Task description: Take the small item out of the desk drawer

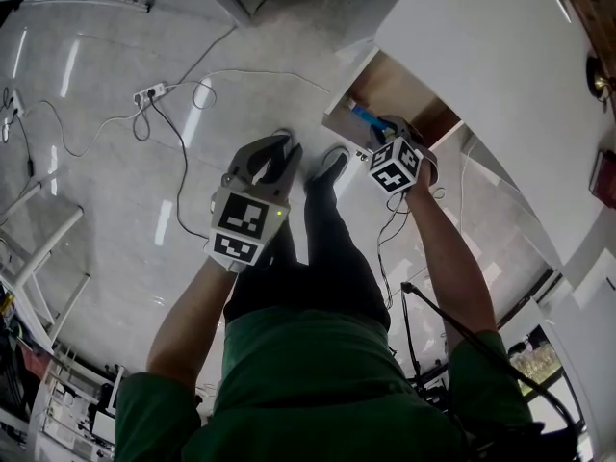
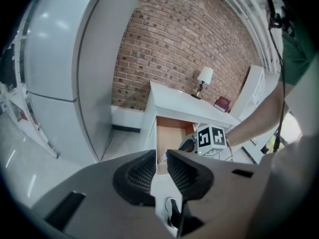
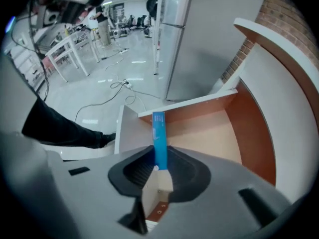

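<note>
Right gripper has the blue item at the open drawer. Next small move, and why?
Probably lift the right gripper straight up, clear of the drawer. Its jaws are closed on the near end of the blue item, and the drawer's floor and walls show right behind it, so it looks not yet clear. The left gripper is open and empty, away from the drawer.

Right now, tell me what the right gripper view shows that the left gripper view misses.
Only the right gripper view: a blue item clamped in the right gripper, and a cable lying beyond it. Only the left gripper view: the brick wall, a lamp and a book on the desk, and the left gripper open and empty. Both: the open drawer.
</note>
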Action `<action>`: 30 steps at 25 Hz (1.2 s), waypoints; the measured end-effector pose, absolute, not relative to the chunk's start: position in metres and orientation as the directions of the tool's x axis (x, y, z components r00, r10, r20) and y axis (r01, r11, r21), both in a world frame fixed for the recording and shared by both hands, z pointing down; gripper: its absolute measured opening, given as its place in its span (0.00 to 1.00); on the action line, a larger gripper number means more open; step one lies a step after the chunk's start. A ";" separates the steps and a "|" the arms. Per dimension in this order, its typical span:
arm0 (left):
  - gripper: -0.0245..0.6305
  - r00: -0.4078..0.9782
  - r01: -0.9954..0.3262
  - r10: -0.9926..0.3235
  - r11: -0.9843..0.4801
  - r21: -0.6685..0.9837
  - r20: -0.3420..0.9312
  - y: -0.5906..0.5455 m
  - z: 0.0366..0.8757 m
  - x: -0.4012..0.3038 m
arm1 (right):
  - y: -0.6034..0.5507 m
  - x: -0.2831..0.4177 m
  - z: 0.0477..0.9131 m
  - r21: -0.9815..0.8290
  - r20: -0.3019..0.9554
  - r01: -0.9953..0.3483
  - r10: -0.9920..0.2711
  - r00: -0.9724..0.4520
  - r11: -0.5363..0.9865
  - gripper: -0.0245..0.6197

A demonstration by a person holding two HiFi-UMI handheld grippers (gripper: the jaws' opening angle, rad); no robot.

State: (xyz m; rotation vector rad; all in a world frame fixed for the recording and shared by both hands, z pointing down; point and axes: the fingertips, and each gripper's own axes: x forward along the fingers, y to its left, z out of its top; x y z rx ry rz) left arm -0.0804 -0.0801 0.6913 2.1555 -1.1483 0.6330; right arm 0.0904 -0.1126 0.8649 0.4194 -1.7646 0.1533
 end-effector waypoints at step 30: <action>0.13 0.536 -0.826 -0.644 -0.534 0.181 0.545 -0.134 0.536 -0.054 | -0.150 0.137 0.627 -0.240 0.726 -0.861 -0.506 -0.466 0.449 0.16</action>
